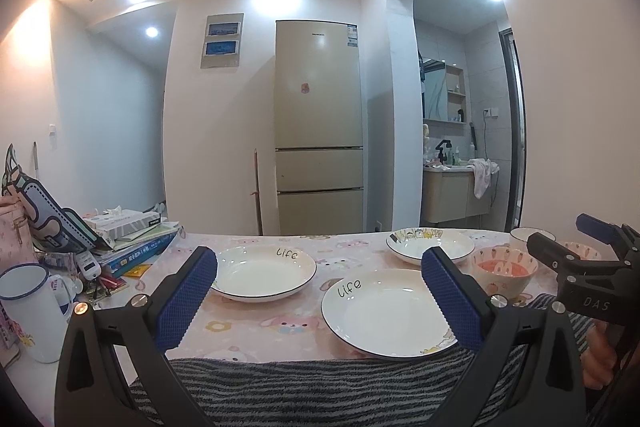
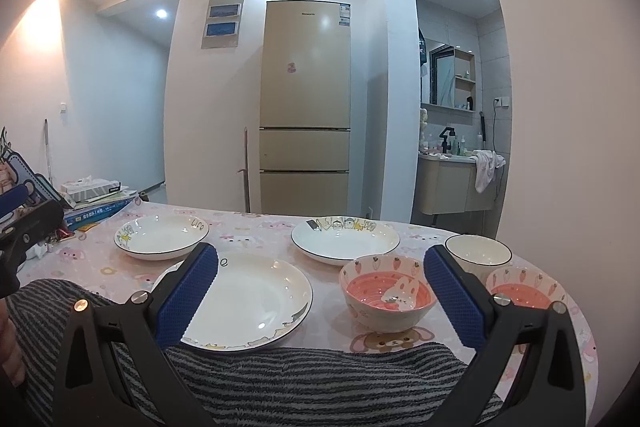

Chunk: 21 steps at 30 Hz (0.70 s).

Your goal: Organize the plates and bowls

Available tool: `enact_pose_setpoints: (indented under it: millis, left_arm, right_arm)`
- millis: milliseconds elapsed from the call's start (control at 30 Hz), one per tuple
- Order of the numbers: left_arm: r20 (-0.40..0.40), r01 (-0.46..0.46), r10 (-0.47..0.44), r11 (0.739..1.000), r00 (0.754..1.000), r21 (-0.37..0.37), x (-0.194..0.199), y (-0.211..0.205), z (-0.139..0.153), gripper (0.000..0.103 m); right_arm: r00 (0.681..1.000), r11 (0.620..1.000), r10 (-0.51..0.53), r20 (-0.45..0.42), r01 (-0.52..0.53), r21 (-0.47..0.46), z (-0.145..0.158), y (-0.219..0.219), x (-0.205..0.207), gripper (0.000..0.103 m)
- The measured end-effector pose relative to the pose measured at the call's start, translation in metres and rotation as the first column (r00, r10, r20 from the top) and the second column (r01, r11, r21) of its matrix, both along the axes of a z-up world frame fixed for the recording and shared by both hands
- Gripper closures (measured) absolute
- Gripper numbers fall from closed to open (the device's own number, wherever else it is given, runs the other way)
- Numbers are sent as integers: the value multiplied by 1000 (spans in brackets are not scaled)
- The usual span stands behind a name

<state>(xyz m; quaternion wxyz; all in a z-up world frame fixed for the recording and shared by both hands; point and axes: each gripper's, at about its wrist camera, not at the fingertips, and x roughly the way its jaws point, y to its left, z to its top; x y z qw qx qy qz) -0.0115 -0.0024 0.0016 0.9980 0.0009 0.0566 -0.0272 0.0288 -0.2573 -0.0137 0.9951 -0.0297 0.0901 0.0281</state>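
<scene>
In the left wrist view, the left gripper (image 1: pixel 320 291) stands wide apart and holds nothing; its pads (image 1: pixel 186 297) are blue with a fine grid texture, on black plastic arms. Between them, on the pink cartoon tablecloth (image 1: pixel 240 327), lie 2 round, glossy white plates with a thin dark rim and the word "life": the near plate (image 1: pixel 384 311) at the right, the left plate (image 1: pixel 262 273) farther. A third plate (image 1: pixel 432 243), with animal pictures on its rim, is far right. Beside it stands a pink bowl (image 1: pixel 502 269) with carrot drawings. A striped grey towel (image 1: pixel 304 387) lies along the near edge. At the left are a white mug (image 1: pixel 34 311) and stacked books (image 1: pixel 136 247).

In the right wrist view, the right gripper (image 2: pixel 320 291) is also wide and empty. The pink bowl (image 2: pixel 388 293) sits between its pads (image 2: pixel 454 297). A second pink bowl (image 2: pixel 528 287) is at the right, partly hidden, and a white bowl (image 2: pixel 478 253) stands just behind it. A tall beige fridge (image 2: pixel 306 107) is far behind.
</scene>
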Motion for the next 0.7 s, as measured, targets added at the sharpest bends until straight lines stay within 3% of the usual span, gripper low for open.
enact_pose_setpoints:
  millis: [167,700]
  left_arm:
    - [-31,7,-7,1000,999,-2,8,1,-2,0]
    - [-21,6,-6,1000,1000,-9,1,5,-1,0]
  right_arm:
    - [1000,1000,-2,19,2,13,2,-2,-3,0]
    - [1000,999,3,25,-4,35,6,-7,-4,0]
